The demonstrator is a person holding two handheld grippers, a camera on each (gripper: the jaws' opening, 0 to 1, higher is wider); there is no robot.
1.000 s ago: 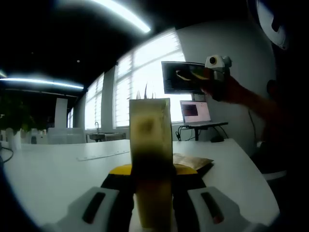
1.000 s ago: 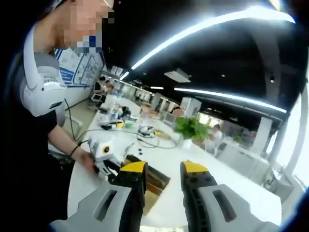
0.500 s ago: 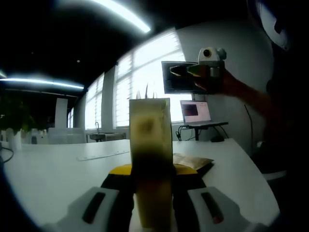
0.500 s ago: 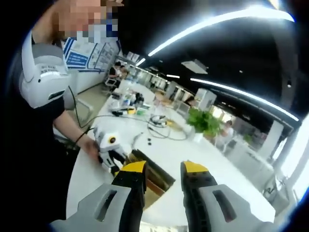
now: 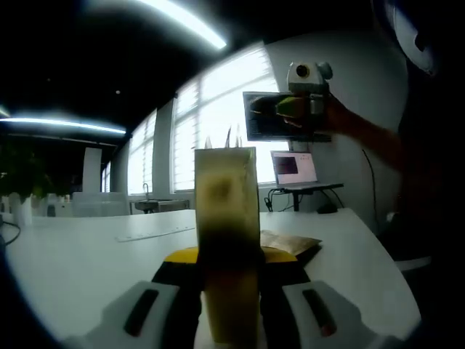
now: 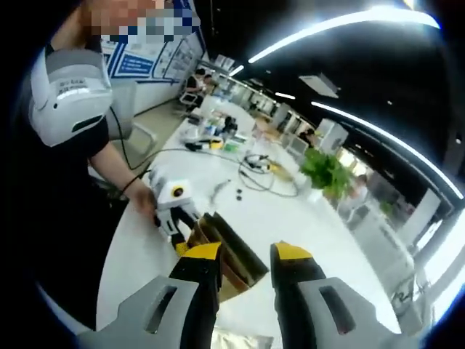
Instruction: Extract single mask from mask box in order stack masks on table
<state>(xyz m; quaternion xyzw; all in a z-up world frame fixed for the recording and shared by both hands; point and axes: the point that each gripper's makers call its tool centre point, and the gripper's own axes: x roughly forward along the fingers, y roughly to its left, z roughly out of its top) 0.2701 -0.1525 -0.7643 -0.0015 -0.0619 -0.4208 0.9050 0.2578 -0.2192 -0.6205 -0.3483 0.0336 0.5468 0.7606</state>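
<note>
**Box clamped, right tool poised above**

The left tool [image 5: 231,273] grips the mask box [image 5: 227,218] upright on the white surface [image 5: 80,254]. The right tool [image 6: 243,254] hovers empty, jaws narrowly apart. Masks are probably light and floppy; pinch one edge

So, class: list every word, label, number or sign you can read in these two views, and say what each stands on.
None can be read.
Wall posters: blue and white print, too small and blurred.
Laptop screen: a lit picture, no readable text.
Monitor: dark, blurred.
Mask box: no legible print on its yellowish face.
</note>
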